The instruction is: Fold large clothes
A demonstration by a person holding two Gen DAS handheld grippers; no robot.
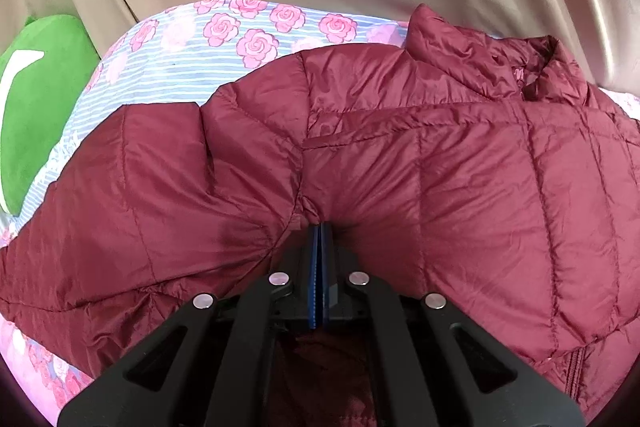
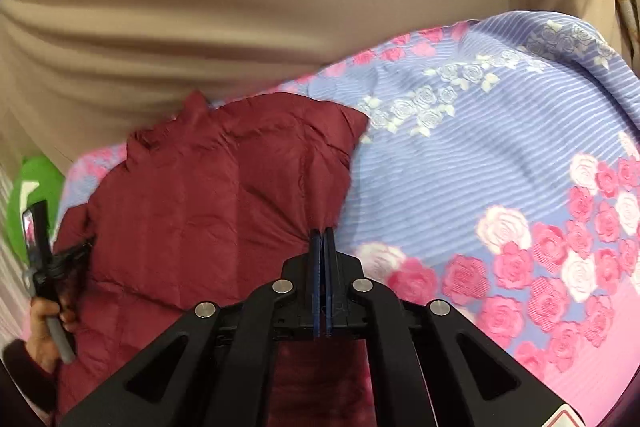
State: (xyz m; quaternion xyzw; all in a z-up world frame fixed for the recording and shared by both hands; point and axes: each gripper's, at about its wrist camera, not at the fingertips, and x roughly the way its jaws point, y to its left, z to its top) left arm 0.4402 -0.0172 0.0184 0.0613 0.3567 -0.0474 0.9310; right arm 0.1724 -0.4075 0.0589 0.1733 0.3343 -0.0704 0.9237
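Pinching the jacket [image 1: 400,155], both grippers' jaws look closed, left [image 1: 320,227] and right [image 2: 323,230].

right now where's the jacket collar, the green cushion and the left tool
jacket collar [image 1: 532,67], left wrist view, on the upright quilted band at the neck
green cushion [image 1: 44,107], left wrist view, on its green face
left tool [image 1: 320,227], left wrist view, at the closed tips pinching the jacket
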